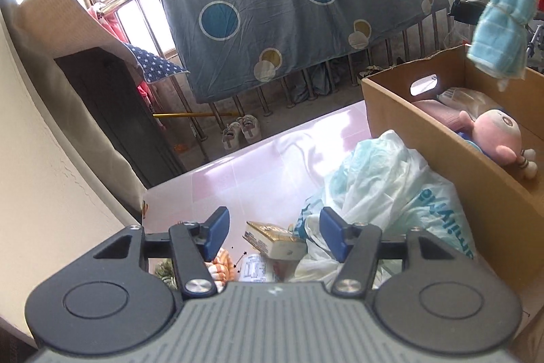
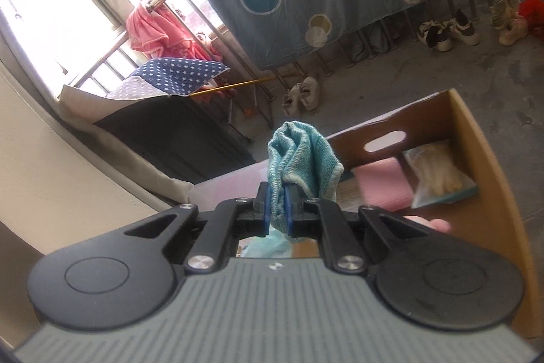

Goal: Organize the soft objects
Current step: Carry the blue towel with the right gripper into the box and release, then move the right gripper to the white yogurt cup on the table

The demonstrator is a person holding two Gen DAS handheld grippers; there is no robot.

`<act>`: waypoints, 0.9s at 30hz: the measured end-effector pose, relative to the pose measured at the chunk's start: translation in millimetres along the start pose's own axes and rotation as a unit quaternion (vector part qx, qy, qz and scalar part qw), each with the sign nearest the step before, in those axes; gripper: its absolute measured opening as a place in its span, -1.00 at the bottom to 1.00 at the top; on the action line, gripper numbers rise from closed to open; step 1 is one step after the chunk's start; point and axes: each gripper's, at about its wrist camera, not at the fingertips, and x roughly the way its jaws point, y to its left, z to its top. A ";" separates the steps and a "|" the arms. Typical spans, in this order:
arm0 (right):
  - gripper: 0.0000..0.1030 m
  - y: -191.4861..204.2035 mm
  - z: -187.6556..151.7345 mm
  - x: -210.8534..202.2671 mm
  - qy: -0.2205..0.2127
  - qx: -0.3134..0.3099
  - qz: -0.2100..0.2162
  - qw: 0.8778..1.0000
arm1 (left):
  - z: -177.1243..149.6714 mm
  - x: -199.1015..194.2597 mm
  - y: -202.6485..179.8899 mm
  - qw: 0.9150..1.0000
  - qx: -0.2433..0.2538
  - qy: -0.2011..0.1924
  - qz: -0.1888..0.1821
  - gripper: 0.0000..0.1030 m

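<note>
Now the right hand-held gripper [image 2: 278, 208] is clamped on the blue towel [image 2: 299, 155], carried above the box [image 2: 489, 159]. Lower it well inside, clear of the doll [image 1: 496, 138], before releasing. The left hand-held gripper [image 1: 272, 235] stands apart, empty, over the worktop [image 1: 238, 172].

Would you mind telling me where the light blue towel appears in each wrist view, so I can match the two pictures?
Left wrist view: the towel hangs at the upper right, above the cardboard box.
Right wrist view: the towel sits centre, pinched in the right gripper.
Shared landmark: the box's oval handle hole.
</note>
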 end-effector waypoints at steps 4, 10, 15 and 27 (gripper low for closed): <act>-0.86 -34.3 -23.5 -15.4 0.027 -0.042 -0.070 0.996 | -14.2 -17.7 1.7 1.000 -0.014 0.007 -0.002 0.27; -0.87 -61.6 -52.1 27.8 0.102 -0.112 -0.174 0.973 | -27.0 -29.1 4.2 0.999 -0.031 0.020 0.005 0.28; -0.84 -63.9 -47.4 108.1 0.130 -0.148 -0.229 0.953 | -32.5 -29.3 8.4 0.998 -0.055 0.037 0.008 0.28; -0.46 -47.0 -23.2 128.4 0.038 -0.102 -0.196 0.975 | -46.8 -36.6 27.9 0.994 -0.094 0.044 0.017 0.28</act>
